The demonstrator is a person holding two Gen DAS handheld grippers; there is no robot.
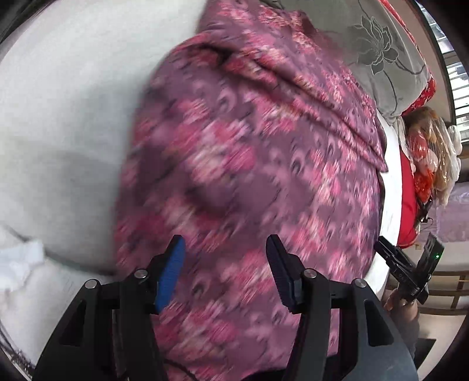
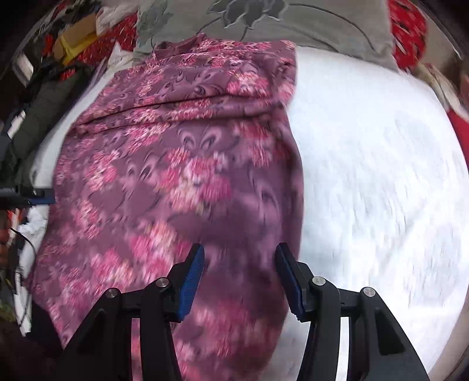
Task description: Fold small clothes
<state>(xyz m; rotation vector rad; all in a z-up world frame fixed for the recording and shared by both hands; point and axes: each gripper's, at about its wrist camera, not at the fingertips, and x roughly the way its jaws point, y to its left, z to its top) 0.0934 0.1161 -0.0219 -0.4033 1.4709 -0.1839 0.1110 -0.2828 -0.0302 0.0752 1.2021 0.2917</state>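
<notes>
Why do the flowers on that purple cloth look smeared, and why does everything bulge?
Left wrist view: the purple floral garment streaks with motion blur near the lens, sharper farther off. Right wrist view: the same smear, plus a shadow ahead of the jaws. Both fisheye lenses curve the white bed cover.

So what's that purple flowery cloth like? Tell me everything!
The purple flowery cloth is a thin-looking, soft garment, mauve with pink flower clusters and dark swirls. It lies spread on a white fluffy cover, with a raised fold running across its far part and its top edge near a grey flowered pillow. Both views are blurred. The left gripper and right gripper hang open above it, not pinching it.
</notes>
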